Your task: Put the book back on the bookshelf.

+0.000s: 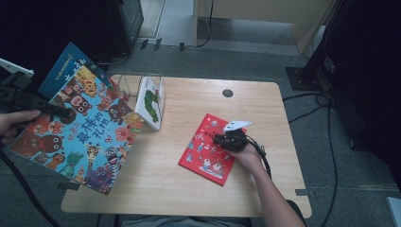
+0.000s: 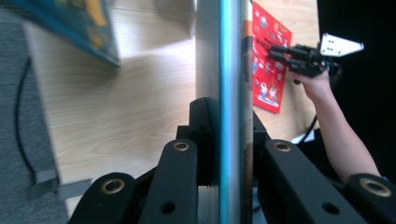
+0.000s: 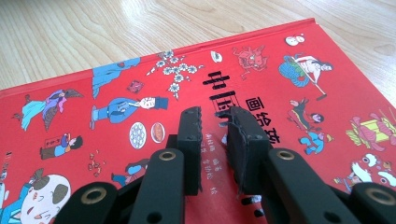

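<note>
A large blue picture book with cartoon animals hangs tilted in the air over the table's left edge. My left gripper is shut on its left side. In the left gripper view the jaws clamp the book's edge, seen end-on. A red picture book lies flat right of the table's middle. My right gripper rests over its upper part, pointing left. In the right gripper view its jaws stand a narrow gap apart above the red cover, with nothing between them.
A wire book rack holding a white book with a green caterpillar stands at the back left of the wooden table. A round cable hole sits near the far edge. Cables lie on the floor at the right.
</note>
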